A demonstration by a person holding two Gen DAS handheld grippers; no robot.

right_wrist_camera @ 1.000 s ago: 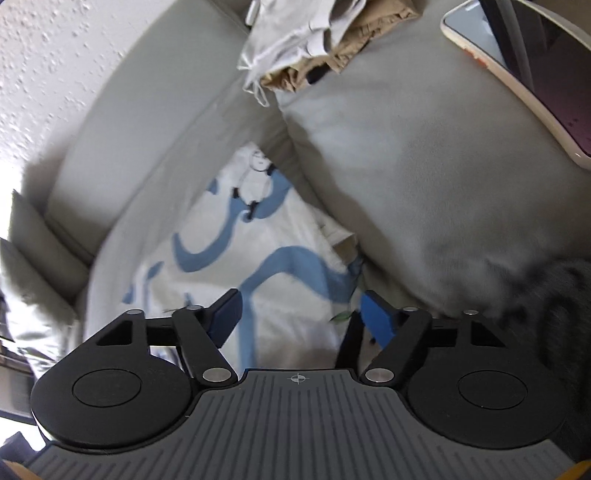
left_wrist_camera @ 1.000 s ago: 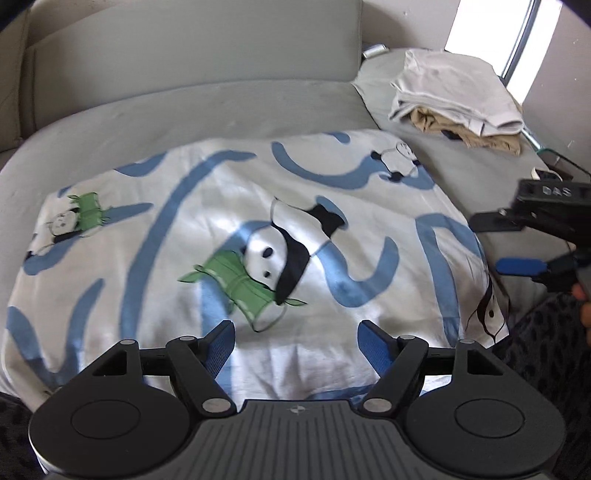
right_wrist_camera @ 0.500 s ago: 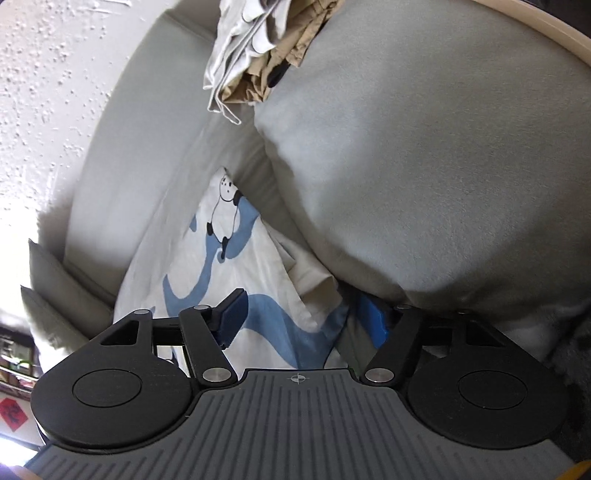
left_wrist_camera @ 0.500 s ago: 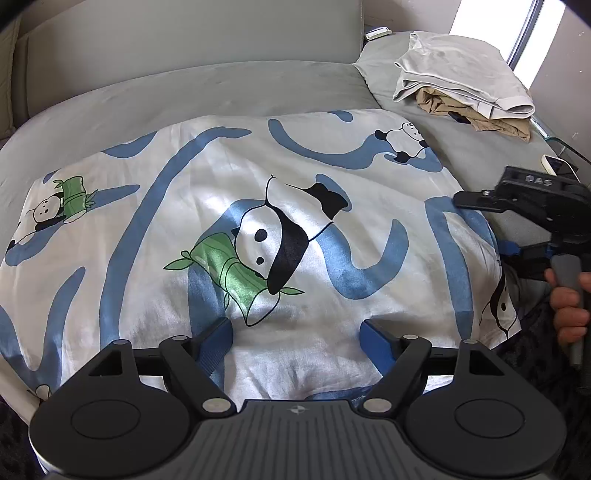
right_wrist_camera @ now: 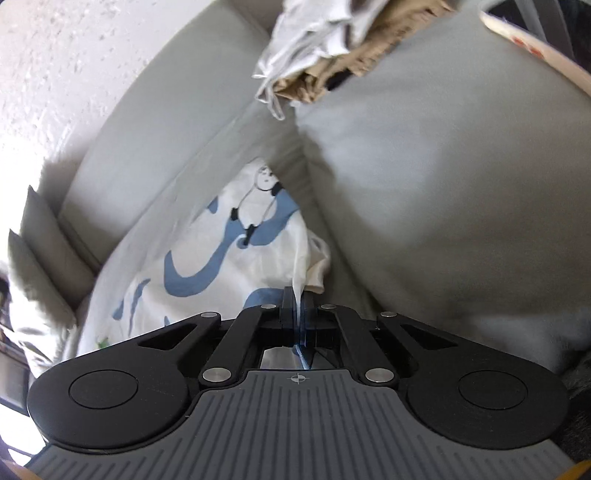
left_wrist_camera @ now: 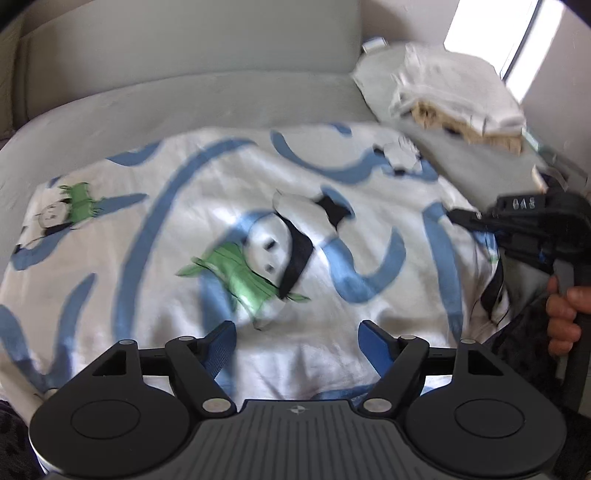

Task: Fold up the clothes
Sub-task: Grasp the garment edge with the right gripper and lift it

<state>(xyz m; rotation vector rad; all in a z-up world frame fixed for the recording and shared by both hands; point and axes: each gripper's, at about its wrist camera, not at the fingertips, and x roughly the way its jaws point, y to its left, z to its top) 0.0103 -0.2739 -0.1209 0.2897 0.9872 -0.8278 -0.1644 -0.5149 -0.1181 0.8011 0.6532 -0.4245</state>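
Across the sofa, left wrist view: blurred panda-print garment (left_wrist_camera: 258,236) spread on the sofa (left_wrist_camera: 184,92); left claw (left_wrist_camera: 297,341) open above its near hem; right claw (left_wrist_camera: 476,221) partly cut off.
Right wrist view: right claw (right_wrist_camera: 297,314) clamped on garment's edge; folded pile (right_wrist_camera: 325,44) cropped.

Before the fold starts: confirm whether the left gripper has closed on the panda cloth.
No, the left gripper is open above the panda cloth, holding nothing.

A home living room: a grey upholstered sofa (left_wrist_camera: 207,99) with a backrest and loose cushions (right_wrist_camera: 443,184), a stack of folded clothes (left_wrist_camera: 454,92) on one cushion, a panda-print garment (left_wrist_camera: 184,229) spread over the seat, a bright window (left_wrist_camera: 491,33), and a textured white wall (right_wrist_camera: 55,66).
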